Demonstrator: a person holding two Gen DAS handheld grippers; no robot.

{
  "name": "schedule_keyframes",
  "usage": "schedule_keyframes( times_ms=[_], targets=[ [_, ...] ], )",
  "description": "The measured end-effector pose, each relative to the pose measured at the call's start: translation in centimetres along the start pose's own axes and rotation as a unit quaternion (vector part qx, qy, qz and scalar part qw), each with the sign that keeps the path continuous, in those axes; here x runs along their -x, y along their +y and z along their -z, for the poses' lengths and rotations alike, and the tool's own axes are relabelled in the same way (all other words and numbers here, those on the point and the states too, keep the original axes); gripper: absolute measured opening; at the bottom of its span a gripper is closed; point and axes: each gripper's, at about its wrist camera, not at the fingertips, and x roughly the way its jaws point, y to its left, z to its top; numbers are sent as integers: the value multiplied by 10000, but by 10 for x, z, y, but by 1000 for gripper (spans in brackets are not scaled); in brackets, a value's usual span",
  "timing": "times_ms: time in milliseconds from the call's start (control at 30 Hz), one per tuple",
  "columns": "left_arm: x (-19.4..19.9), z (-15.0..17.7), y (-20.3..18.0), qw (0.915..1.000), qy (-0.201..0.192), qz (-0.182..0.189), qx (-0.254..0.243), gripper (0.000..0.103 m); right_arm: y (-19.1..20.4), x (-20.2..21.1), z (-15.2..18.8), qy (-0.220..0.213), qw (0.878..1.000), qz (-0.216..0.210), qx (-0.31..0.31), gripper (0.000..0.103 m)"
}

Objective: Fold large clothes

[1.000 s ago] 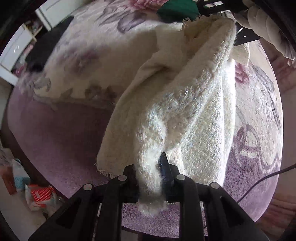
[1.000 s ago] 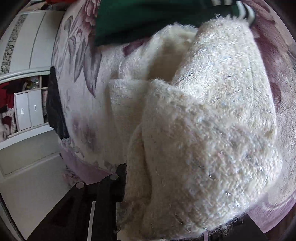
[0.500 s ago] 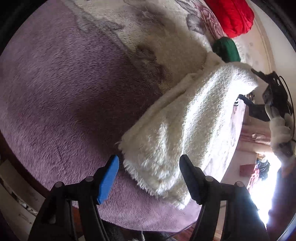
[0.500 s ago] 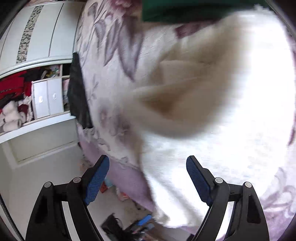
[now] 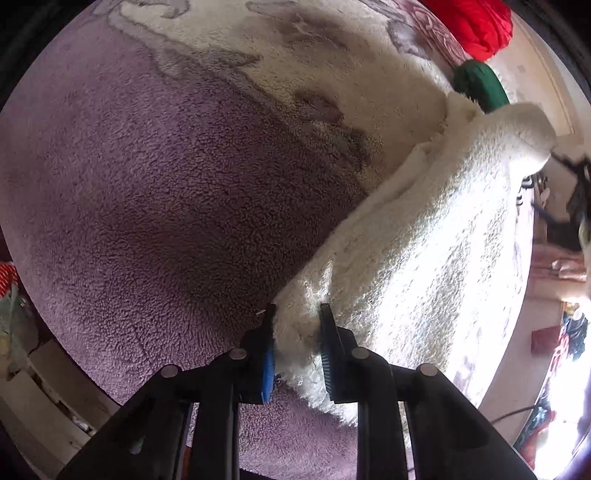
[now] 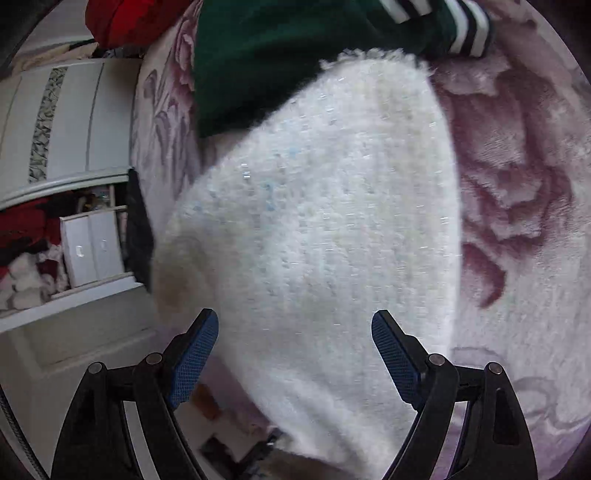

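Note:
A fluffy cream-white sweater [image 5: 424, 236] lies folded on a purple and cream floral blanket [image 5: 155, 192] on the bed. My left gripper [image 5: 297, 332] is shut on the sweater's near corner, cloth bunched between its blue pads. In the right wrist view the sweater [image 6: 325, 221] fills the middle. My right gripper [image 6: 295, 354] is open and empty, just above the sweater, with its blue-padded fingers [image 6: 195, 350] spread wide on either side.
A dark green garment with white stripes [image 6: 295, 48] lies just beyond the sweater, also in the left wrist view [image 5: 480, 85]. A red garment [image 5: 476, 26] lies farther back. A white wardrobe with drawers [image 6: 66, 221] stands left of the bed.
Both grippers let go of the lifted sweater, which now lies on the bed. The left gripper has since closed on the sweater's near corner. The right stays open.

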Motion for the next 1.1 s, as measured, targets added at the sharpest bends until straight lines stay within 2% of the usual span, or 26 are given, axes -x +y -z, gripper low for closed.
schedule_keyframes(
  times_ms=[33,100,200,233,300,333,433,467,533,567,600,633,700,867,900,933,967,1000,1033,1100],
  targets=[
    [-3,-4,3,10000,7,-23,5,18,13,-15,-10,48,9999,116,105,83],
    [-7,-8,2,10000,47,-59,53,18,35,-47,-34,13,9992,266,313,63],
    [-7,-8,13,9999,68,-24,109,24,41,-104,-78,-4,9985,550,51,62],
    [-7,-10,14,9999,64,14,132,24,36,-124,-90,161,9973,720,-34,62],
    [-8,-15,16,9996,152,78,245,25,35,-138,-98,293,9963,802,-134,64],
    [-5,-17,19,9990,236,150,355,25,40,-133,-96,337,9963,785,-114,65],
    [12,-21,23,9964,357,425,645,27,54,-92,-74,336,9972,394,548,67],
    [23,-23,21,9965,317,442,638,27,55,-73,-65,285,9971,240,659,67],
    [43,-29,11,9989,180,219,381,27,45,-31,-43,116,9972,52,731,69],
    [53,-37,4,9997,102,113,208,27,35,-12,-33,10,9975,66,697,74],
    [58,-46,-3,9999,69,66,94,33,23,4,-26,-114,9978,139,639,76],
    [60,-57,-11,9999,74,78,-10,46,7,19,-19,-244,9978,242,561,76],
    [55,-84,-28,9995,18,262,-169,60,-21,41,-7,-396,9972,473,427,76],
    [19,-160,-103,9933,-212,927,-662,60,-83,50,-5,-763,9928,918,-136,73],
    [13,-175,-120,9916,-347,960,-795,60,-88,49,-7,-899,9903,1034,-238,54],
    [6,-187,-136,9892,-455,1033,-933,56,-95,47,-13,-954,9898,1022,-283,39],
    [-3,-199,-152,9878,-540,1019,-1049,47,-99,47,-16,-982,9908,881,-292,19],
    [-17,-213,-171,9862,-477,1012,-1223,21,-96,45,-17,-1063,9910,768,-284,18],
    [-30,-225,-187,9854,-322,875,-1425,16,-93,44,-19,-1134,9911,663,-212,18],
    [-62,-242,-202,9861,-116,314,-1629,16,-78,32,-27,-1093,9929,460,4,18]
  ],
)
